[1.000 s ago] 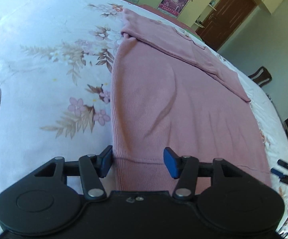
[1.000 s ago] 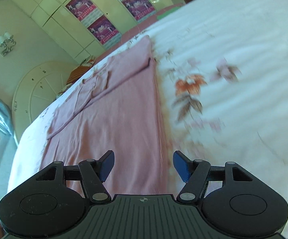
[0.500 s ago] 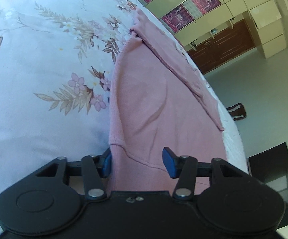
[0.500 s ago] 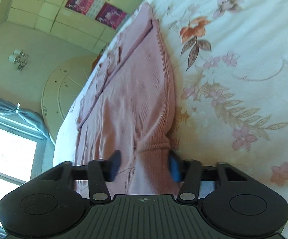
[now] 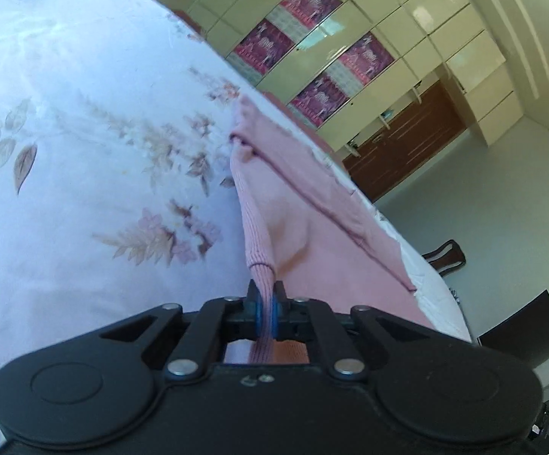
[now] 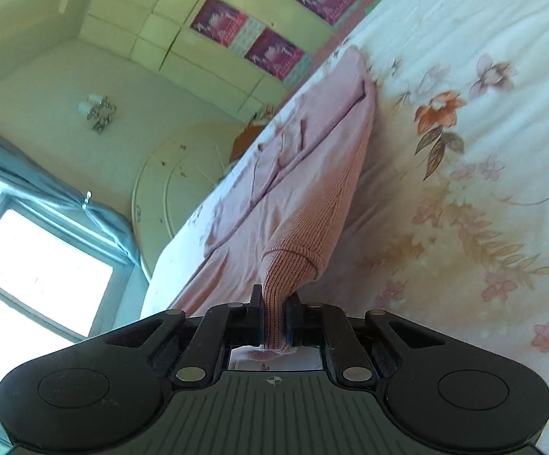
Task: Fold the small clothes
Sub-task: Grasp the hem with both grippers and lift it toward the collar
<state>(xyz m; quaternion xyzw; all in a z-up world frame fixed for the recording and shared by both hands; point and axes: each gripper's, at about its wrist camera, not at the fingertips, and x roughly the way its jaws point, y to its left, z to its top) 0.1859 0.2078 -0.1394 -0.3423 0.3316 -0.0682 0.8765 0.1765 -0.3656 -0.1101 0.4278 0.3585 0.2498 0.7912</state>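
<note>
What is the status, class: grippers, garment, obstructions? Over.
Left gripper shut on pink sweater hem corner. Right gripper just closed on other corner. Sweater flat on floral bedsheet. Nothing in the way.

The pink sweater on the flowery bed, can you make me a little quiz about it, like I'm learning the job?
1. True or false: the pink ribbed knit sweater lies on a white bedsheet with a flower print.
2. Which claw is pinching the sweater's ribbed hem? A) only the left claw B) only the right claw C) both claws
3. Fill in: behind the bed, the cream wardrobe doors carry ____ coloured picture panels.

Key:
1. True.
2. C. Both claws have just been closing, and each now presses its pads on a bunched corner of the hem.
3. Purple-pink.
</note>
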